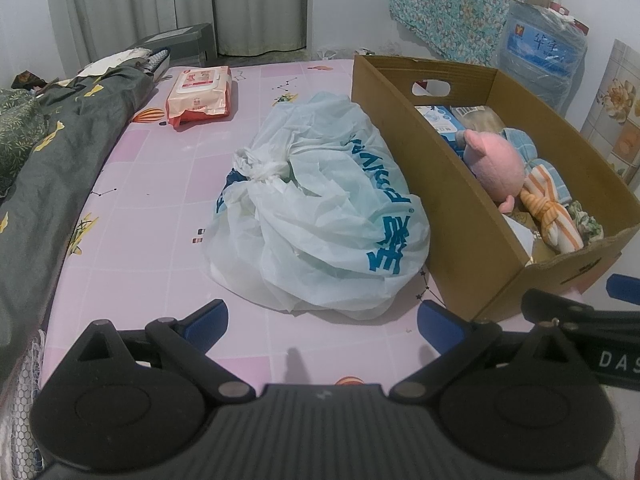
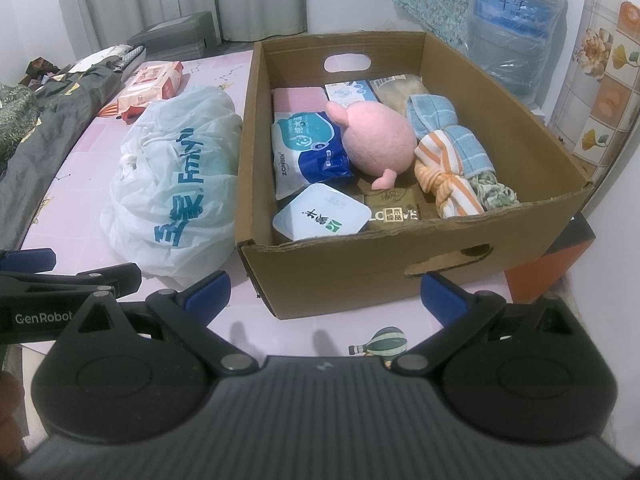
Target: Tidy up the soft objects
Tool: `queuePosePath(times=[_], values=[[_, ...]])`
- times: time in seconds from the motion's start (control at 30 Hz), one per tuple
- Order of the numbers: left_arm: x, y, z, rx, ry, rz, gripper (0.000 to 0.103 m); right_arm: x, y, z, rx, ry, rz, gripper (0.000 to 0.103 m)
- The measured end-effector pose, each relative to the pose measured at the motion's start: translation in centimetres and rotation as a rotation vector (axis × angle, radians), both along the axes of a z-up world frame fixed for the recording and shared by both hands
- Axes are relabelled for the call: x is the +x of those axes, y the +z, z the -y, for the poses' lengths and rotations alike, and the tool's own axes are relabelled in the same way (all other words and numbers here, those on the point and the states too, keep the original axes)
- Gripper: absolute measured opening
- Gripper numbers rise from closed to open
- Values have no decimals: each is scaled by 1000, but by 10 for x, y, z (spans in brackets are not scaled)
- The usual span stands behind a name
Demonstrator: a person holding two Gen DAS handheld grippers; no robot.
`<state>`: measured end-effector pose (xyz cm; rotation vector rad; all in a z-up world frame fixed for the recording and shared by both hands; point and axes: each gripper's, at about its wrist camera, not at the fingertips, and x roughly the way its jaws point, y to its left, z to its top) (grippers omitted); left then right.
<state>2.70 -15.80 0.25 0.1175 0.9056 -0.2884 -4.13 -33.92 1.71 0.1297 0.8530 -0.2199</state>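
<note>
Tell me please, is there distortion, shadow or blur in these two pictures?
Left wrist view: fisheye bends the cardboard box edges, dark vignette in the corners, the plastic bag is sharp. Right wrist view: same curving, soft finger shadows fall on the pink sheet below the right gripper, no glare.

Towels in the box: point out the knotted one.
The orange-striped towel, tied in a knot at its middle. The blue towel behind it is only rolled, and the green patterned cloth beside it lies loose.

Left hand-held gripper [image 1: 322,316] and right hand-held gripper [image 2: 325,292] side by side, apparently empty, jaws wide.
</note>
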Motion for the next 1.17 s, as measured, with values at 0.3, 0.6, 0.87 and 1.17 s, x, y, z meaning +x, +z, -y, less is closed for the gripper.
queuePosePath(times=[0.3, 0.6, 0.87, 1.17], values=[[0, 0, 0, 0, 0, -1, 101, 1, -1, -1, 1, -1, -2, 102], [0, -1, 0, 0, 0, -2, 101, 1, -2, -1, 4, -1, -3, 102], [0, -1, 0, 1, 0, -3, 101, 0, -2, -1, 5, -1, -4, 102], [0, -1, 0, 0, 1, -2, 101, 1, -2, -1, 5, 0, -4, 102]])
